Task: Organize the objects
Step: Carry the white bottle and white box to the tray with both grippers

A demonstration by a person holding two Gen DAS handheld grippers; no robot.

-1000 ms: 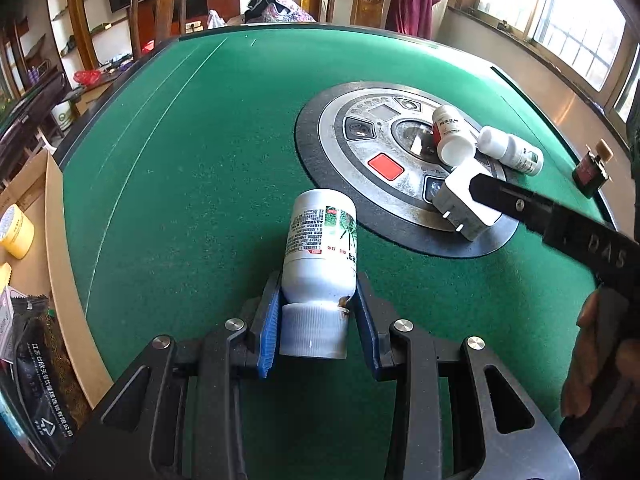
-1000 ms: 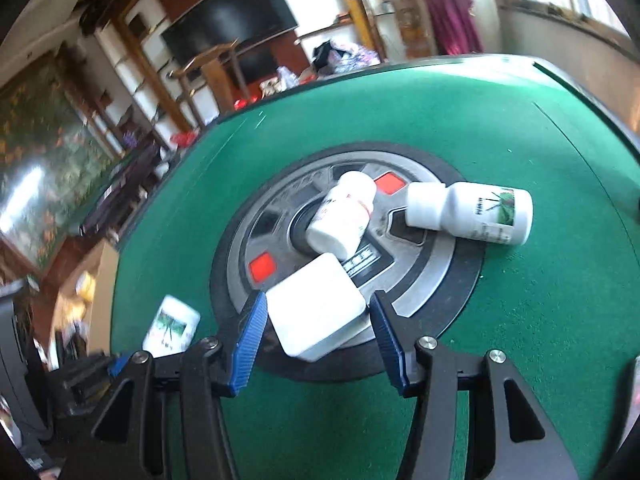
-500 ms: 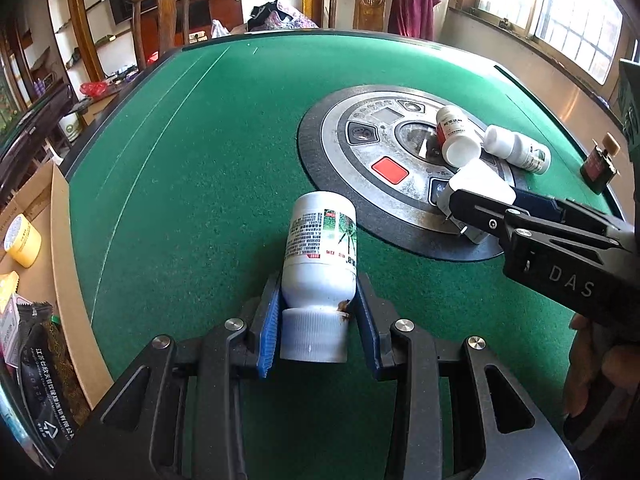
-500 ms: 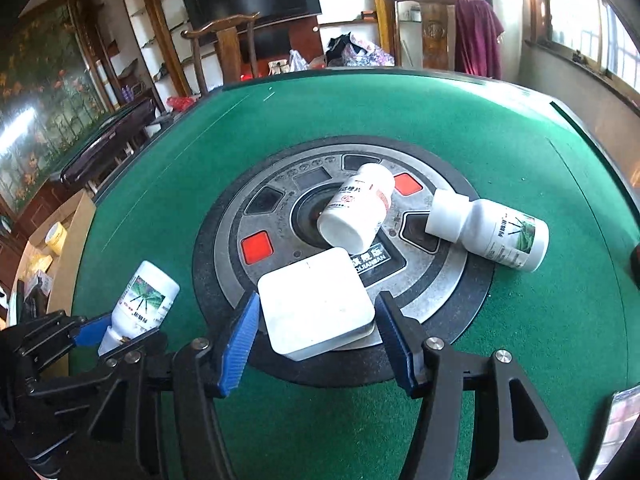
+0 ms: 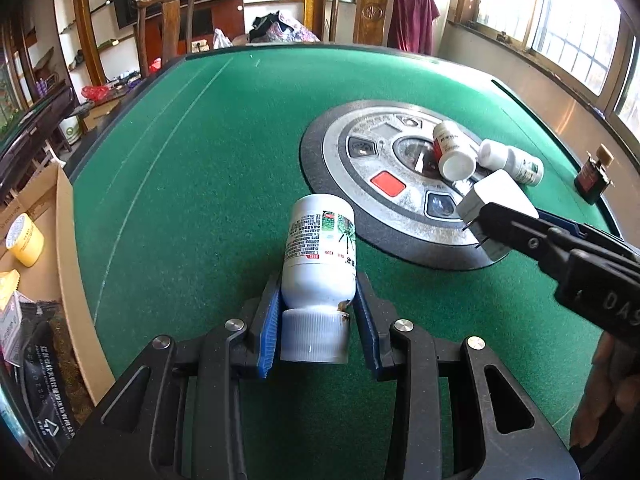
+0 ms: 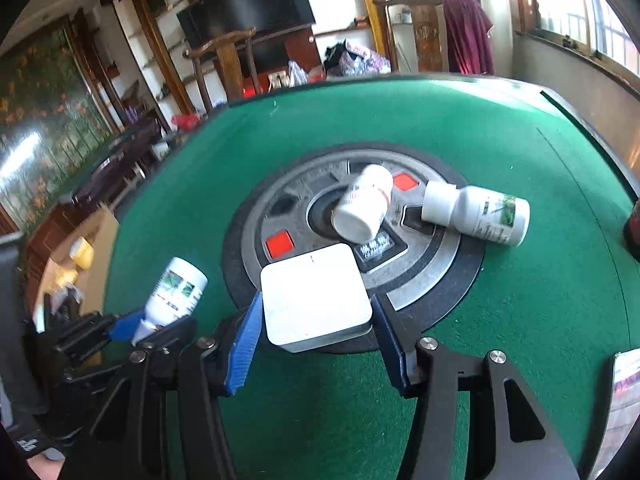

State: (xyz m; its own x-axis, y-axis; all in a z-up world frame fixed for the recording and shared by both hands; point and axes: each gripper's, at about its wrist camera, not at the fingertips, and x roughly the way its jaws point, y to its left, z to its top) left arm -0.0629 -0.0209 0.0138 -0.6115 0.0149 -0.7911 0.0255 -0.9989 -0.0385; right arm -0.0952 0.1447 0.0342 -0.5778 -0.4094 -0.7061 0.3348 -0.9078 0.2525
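Left gripper (image 5: 316, 320): clamped on white bottle (image 5: 320, 248)
Right gripper (image 6: 316, 320): closing around white box (image 6: 316, 300)
Left to sort: two bottles (image 6: 362, 204) on centre disc (image 6: 436, 280)

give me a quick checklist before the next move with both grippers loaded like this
1. Left gripper clamped on the white bottle with the green label, near its cap: ok.
2. Right gripper around the white square box: jaws closing, blue pads at both sides; firm grip: cannot tell.
3. Box clear of the round centre console: cannot tell, its underside is hidden.
4. Two loose bottles, red-label and green-label, lying on their sides ahead of the box, apart from it: ok.
5. The grippers apart from each other: ok.
6. Drop-off spot picked out: cannot tell.
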